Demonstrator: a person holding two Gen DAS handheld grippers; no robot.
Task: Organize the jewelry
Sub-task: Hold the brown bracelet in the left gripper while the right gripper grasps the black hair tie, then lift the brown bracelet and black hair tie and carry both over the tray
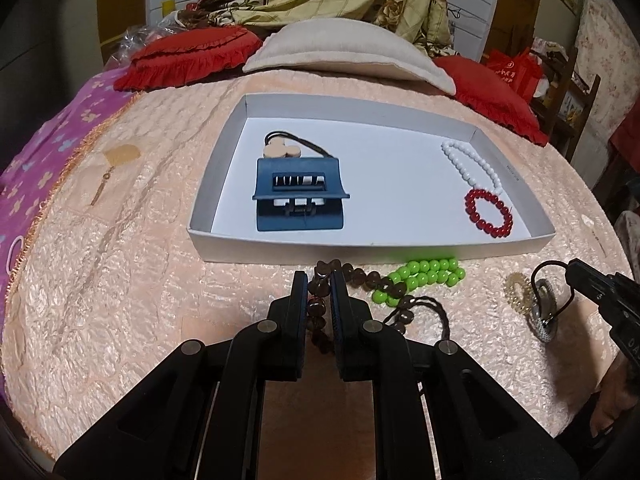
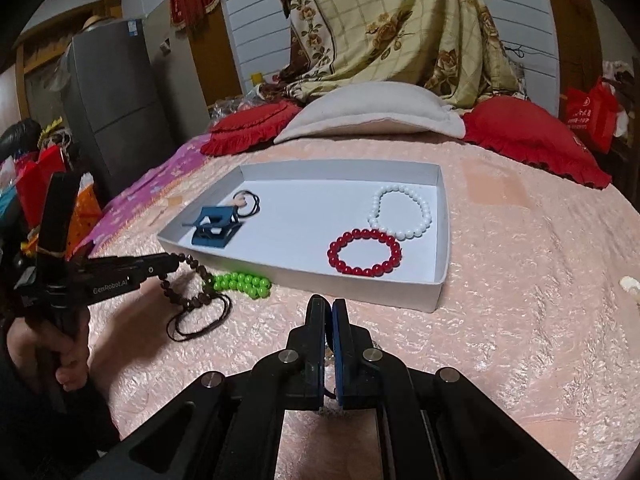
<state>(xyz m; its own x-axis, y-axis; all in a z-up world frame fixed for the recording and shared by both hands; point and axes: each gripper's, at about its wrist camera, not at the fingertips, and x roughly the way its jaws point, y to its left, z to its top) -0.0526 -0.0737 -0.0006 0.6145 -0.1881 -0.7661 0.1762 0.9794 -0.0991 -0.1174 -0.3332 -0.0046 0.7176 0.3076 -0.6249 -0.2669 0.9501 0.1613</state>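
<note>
A brown bead strand (image 1: 360, 276) (image 2: 196, 268) lies in front of the white tray (image 1: 360, 246) (image 2: 360, 284), beside a green bead bracelet (image 1: 420, 276) (image 2: 240, 282). My left gripper (image 1: 319, 280) (image 2: 176, 260) is shut on the strand's end; the rest trails on the bedspread. At the right, my right gripper (image 1: 570, 270) (image 2: 327, 304) is shut on a thin black cord loop (image 1: 538, 270). The loop reaches down by a sparkly grey hoop (image 1: 546, 320). The tray holds a blue claw clip (image 1: 298, 196) (image 2: 214, 228), a white bracelet (image 1: 472, 164) (image 2: 400, 212) and a red bracelet (image 1: 488, 212) (image 2: 364, 252).
A black hair tie with beige discs (image 1: 280, 150) lies behind the clip. A clear spiral tie (image 1: 518, 292) rests near the hoop. Red cushions (image 2: 532, 136) and a beige pillow (image 2: 372, 116) line the far side of the peach bedspread. A hand (image 2: 60, 352) holds the left gripper.
</note>
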